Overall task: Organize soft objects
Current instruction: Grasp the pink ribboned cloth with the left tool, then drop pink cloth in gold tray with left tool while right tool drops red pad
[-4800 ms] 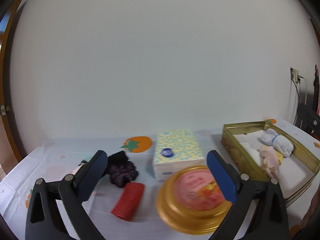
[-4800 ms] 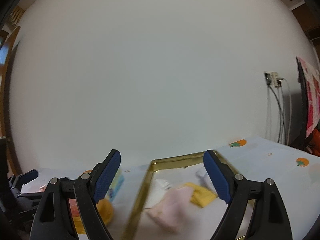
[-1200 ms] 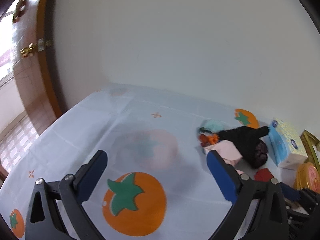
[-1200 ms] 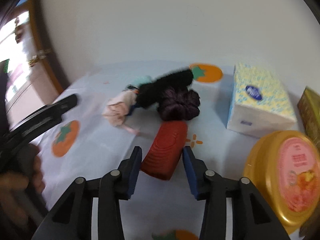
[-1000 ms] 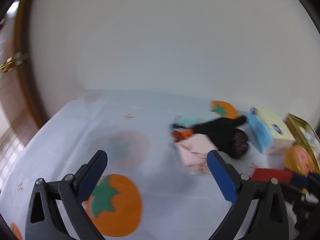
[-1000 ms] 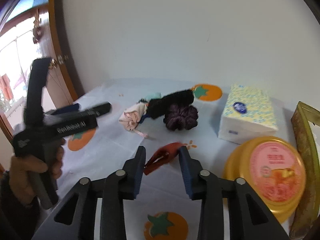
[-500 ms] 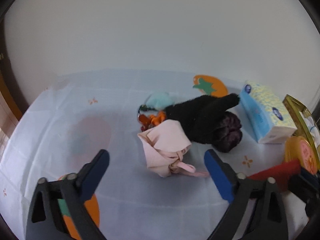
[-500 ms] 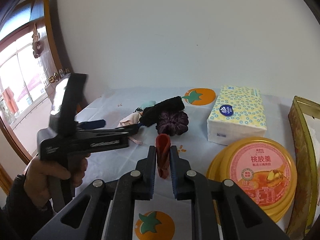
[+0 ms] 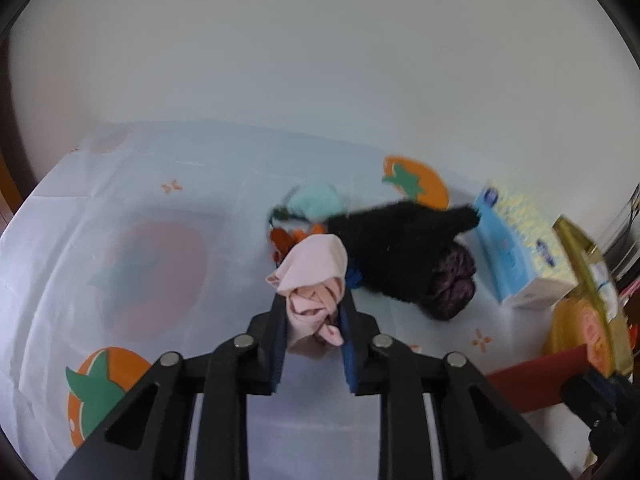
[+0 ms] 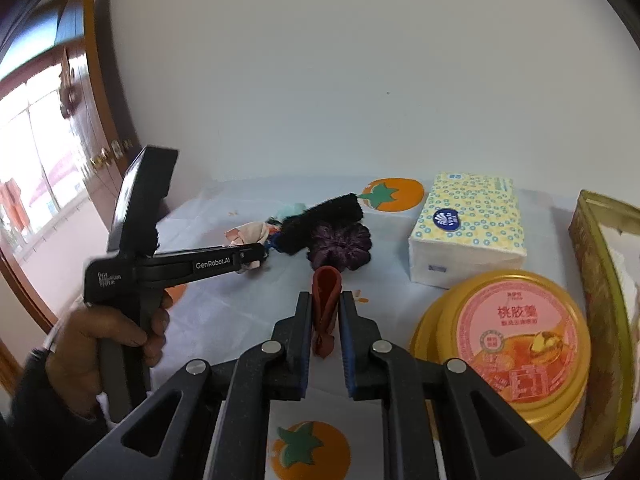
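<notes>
White wall backs a table (image 9: 120, 184) spread with a pale cloth printed with orange persimmons.

Just now both tools carry a load. The left gripper (image 9: 314, 316), which half a second ago hung wide open over the pile, is now clenched on the pink cloth bundle (image 9: 314, 276), its knotted end squeezed between the blue pads. The right gripper (image 10: 326, 320) stays clamped on the folded red cloth (image 10: 326, 300), which stands upright between its fingers, off the table as far as one can judge; the same red strip shows at the lower right of the left view. By my reading, two soft items are now secured at once, and the likely next step is to carry them to the gold tin box (image 10: 600, 280) at the right edge, where some pale fabric is partly visible.

Still on the table, close together, lie a fuzzy black piece (image 9: 400, 240), a dark purple scrunchie (image 10: 340, 246), a mint-green item (image 9: 316, 202) and a small orange scrap (image 9: 288, 240); these remain to be sorted.

To the right sits a tissue pack (image 10: 468, 232) with a blue oval logo too small to read, and a round gold tin (image 10: 516, 344) whose pink lid reads "桃胶羹". The left tool's side is marked "GenRobot.AI".
</notes>
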A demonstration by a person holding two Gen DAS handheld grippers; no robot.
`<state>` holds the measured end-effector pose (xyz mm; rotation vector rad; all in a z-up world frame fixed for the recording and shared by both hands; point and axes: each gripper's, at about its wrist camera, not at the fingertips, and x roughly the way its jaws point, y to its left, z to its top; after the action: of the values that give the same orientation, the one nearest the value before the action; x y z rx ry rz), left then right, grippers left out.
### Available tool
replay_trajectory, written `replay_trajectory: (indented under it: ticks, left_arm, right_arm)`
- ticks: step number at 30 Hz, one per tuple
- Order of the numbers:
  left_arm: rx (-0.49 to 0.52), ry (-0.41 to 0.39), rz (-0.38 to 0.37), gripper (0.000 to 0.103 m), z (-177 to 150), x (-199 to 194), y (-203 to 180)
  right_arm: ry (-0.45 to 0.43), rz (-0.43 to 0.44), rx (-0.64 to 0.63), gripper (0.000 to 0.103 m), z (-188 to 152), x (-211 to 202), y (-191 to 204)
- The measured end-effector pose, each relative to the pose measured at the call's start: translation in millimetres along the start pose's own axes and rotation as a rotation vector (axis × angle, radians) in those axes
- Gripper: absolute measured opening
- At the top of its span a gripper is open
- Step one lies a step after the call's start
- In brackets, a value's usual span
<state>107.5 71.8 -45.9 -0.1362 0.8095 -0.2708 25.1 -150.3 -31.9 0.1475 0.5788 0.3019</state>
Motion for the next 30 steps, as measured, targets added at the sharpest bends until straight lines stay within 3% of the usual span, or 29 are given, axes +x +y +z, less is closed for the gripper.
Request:
replay_trajectory:
  ticks: [6,11,19,30]
  left_arm:
    - [0.026,-0.273,0.008,0.021,-11.8,-52.0,-8.8]
    - [0.071,-0.437,0.044,0.021,-27.4,-79.4,-31.5]
    - [0.163,-0.501,0.062,0.021,-42.1,-88.2,-80.5]
    - [0.188,-0.5,0.032,0.021,-57.4,-87.5,-134.4]
  right_arm:
    - [-0.115,0.053,0.042,0.014,9.4,-26.7,-6.6]
    - [-0.212,0.055,0.033,0.014,16.8,-52.5,-10.4]
    - [-0.322,-0.007,-0.008,0.014,17.0,-89.0,-26.1]
    - [-0.402,-0.069,0.0,0.014,14.3,-124.5,-66.2]
